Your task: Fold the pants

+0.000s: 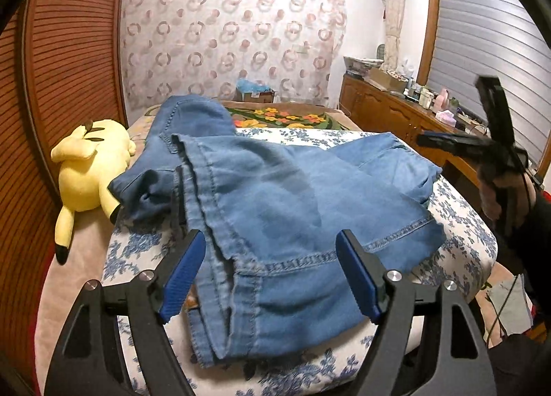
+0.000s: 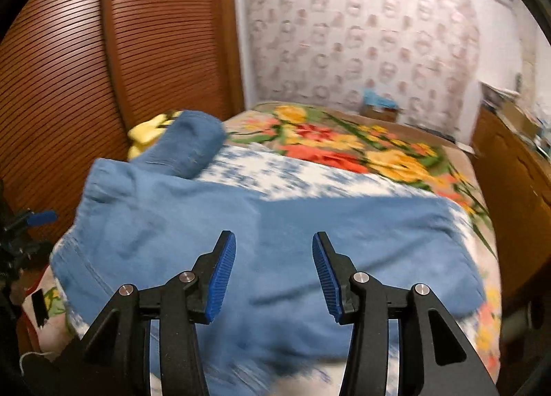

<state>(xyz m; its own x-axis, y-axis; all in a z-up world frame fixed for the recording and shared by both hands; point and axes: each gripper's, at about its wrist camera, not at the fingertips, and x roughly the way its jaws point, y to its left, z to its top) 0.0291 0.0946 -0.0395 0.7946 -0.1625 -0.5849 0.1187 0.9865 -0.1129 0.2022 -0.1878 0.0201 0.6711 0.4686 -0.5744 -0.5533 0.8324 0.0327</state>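
Blue denim pants (image 1: 282, 203) lie folded over on a blue-flowered white cover (image 1: 461, 234) on the bed. Their hems face my left gripper (image 1: 270, 244), which is open and empty just above the near hem edge. One part of the pants bunches up toward the far left (image 1: 186, 117). In the right wrist view the pants (image 2: 275, 234) are blurred, and my right gripper (image 2: 273, 251) hangs open and empty above them. The right gripper also shows in the left wrist view (image 1: 496, 127), held in a hand, raised at the right of the bed.
A yellow plush toy (image 1: 89, 168) lies at the bed's left edge beside a wooden slatted wardrobe (image 1: 62, 51). A flowered blanket (image 2: 361, 148) covers the far bed. A wooden cabinet (image 1: 396, 113) with clutter stands along the right. A cardboard box (image 1: 256, 92) sits by the curtain.
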